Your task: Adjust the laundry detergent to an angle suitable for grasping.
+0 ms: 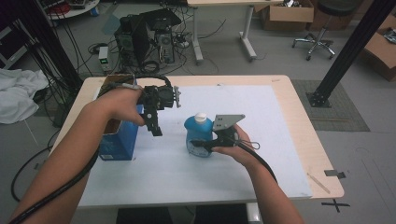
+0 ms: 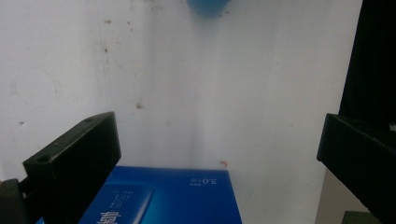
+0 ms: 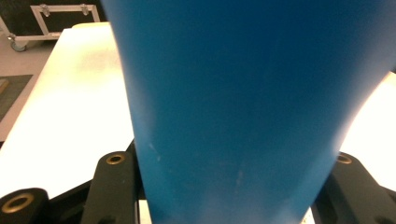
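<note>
We have the blue bottle (image 1: 198, 135) clamped in our right gripper (image 1: 208, 144), apparently upright on the white mat (image 1: 261, 140). Our left gripper (image 1: 156, 127) hangs wide open and empty above the blue box (image 1: 119, 140), which looks untouched.

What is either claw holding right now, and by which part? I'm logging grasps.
The right claw grips the blue bottle around its lower body. The left claw is open above the blue box, holding nothing.

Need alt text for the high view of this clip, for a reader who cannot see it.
A person's right tongs grip a blue bottle with a white cap, standing on a white-covered table. The left tongs hang open above the sheet, beside an open blue box at the table's left edge. Cables, computer cases and cardboard boxes sit on the floor beyond.
</note>
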Tool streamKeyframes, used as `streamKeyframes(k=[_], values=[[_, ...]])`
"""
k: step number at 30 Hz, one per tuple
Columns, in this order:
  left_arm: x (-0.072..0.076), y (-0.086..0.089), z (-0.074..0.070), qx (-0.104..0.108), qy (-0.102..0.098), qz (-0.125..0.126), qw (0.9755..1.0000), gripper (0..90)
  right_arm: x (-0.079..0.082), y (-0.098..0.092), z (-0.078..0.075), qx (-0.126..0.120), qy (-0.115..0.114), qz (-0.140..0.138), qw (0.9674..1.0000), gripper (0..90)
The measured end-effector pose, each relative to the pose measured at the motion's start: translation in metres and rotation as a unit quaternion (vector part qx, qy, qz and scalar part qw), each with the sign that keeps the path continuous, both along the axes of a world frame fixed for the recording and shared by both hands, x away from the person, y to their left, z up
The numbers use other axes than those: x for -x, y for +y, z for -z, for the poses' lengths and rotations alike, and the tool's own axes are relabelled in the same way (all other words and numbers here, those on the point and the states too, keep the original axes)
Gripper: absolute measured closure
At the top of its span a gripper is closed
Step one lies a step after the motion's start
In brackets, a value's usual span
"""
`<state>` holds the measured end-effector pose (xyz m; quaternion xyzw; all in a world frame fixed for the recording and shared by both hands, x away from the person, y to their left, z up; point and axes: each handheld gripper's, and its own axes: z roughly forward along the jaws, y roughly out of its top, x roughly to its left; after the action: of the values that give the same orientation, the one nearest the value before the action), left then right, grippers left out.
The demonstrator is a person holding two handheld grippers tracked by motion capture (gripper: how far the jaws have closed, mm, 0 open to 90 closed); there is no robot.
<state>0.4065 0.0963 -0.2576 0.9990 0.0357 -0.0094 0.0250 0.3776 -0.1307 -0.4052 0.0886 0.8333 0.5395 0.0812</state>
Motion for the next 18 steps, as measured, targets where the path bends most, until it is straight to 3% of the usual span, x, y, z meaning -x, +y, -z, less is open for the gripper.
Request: streamKeyframes(k=[8,18], values=[[0.0009,0.0004,0.0002,0.0,-0.001,-0.001,1.0,0.1,0.0055,0.0025,-0.002,-0.004,-0.003,-0.027,0.9996,45.6],[0.0015,0.0013,0.0006,-0.003,0.0,0.0,1.0,0.1,0.0068,0.0045,0.0036,-0.009,0.0,-0.033,0.9994,45.6]])
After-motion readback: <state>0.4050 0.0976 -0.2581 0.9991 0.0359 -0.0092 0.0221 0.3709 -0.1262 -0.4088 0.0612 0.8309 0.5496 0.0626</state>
